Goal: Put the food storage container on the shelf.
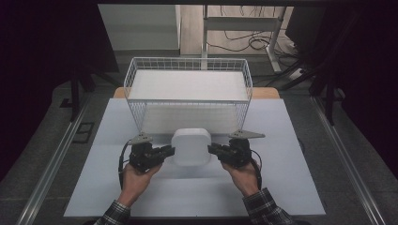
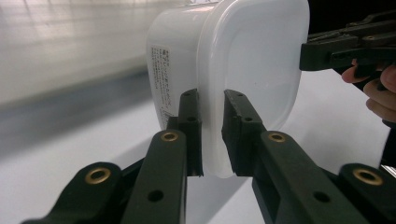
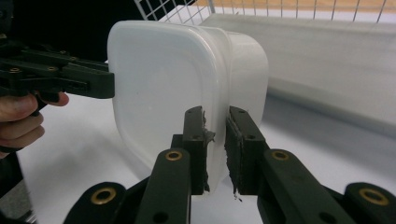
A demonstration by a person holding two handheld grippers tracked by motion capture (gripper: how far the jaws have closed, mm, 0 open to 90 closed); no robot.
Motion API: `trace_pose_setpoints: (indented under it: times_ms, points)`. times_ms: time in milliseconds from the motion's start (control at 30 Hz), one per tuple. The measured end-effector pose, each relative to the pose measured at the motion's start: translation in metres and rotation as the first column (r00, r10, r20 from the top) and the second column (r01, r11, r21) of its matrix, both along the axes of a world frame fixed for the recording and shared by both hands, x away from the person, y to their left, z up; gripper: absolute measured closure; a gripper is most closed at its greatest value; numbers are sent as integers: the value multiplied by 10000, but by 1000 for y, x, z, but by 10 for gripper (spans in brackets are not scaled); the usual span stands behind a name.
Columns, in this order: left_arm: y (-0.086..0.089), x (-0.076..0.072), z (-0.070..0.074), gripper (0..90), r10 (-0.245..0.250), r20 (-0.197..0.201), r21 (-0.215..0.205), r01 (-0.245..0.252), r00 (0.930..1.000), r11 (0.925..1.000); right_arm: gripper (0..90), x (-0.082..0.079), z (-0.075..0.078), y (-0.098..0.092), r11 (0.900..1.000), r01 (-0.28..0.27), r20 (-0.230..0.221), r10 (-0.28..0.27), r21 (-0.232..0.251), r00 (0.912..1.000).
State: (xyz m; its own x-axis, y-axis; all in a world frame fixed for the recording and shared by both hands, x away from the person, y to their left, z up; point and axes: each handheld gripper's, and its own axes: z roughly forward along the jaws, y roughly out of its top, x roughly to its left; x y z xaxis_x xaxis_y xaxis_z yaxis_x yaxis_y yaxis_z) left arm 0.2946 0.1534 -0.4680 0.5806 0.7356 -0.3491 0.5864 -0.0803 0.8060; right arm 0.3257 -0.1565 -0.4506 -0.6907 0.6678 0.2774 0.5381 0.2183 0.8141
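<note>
White container point(image 1: 191, 146) sits between my two grippers, just in front of the wire basket point(image 1: 187, 89) over the table point(image 1: 94, 187). Left hand-held gripper point(image 1: 168, 151) and right hand-held gripper point(image 1: 213, 149) each pinch its rim. I'd lift both evenly, keeping it level to clear the basket's wall.

One white lidded container point(image 1: 191, 146), one white wire basket point(image 1: 187, 93), two tongs, left point(image 1: 164, 152) and right point(image 1: 217, 151)

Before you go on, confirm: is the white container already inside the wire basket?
No, the white container sits in front of the wire basket, gripped by both grippers.
</note>
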Motion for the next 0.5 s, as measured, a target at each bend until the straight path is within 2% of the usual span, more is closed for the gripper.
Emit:
trace_pose_setpoints:
  times_ms: [100, 133, 167, 200, 233, 267, 300, 333, 433, 500]
  points:
    - [1, 8, 2, 786, 53, 47, 46, -54, 10000, 10000, 778, 8, 1, 2, 10000, 32, 45, -32, -6, 10000]
    - [1, 13, 4, 786, 74, 89, 81, -75, 9999, 9999, 776, 17, 3, 4, 9999, 105, 78, -105, -43, 9999]
    - [1, 16, 5, 786, 100, 97, 79, -101, 9999, 9999, 776, 17, 3, 4, 9999, 105, 78, -105, -43, 9999]
    - [1, 22, 6, 786, 135, 105, 86, -136, 9999, 9999, 775, 27, 4, 6, 9998, 181, 139, -180, -20, 9997]
    - [1, 25, 7, 786, 150, 131, 78, -152, 9998, 9999, 775, 27, 4, 6, 9998, 181, 139, -180, -20, 9997]
    - [1, 34, 8, 786, 195, 156, 88, -196, 9997, 9998, 774, 36, 5, 7, 9997, 251, 196, -251, -33, 9995]
    - [1, 34, 8, 786, 195, 156, 88, -196, 9997, 9998, 773, 39, 5, 7, 9996, 273, 198, -272, -55, 9994]
    - [1, 38, 8, 786, 226, 153, 85, -227, 9996, 9997, 773, 39, 5, 7, 9996, 273, 198, -272, -55, 9994]
    - [1, 50, 7, 787, 344, 58, 69, -345, 9994, 9994, 769, 57, 3, 11, 9990, 433, 232, -431, -104, 9988]
    - [0, 56, 4, 787, 376, -42, 64, -376, 9993, 9993, 768, 63, 0, 11, 9985, 512, 156, -509, -170, 9986]
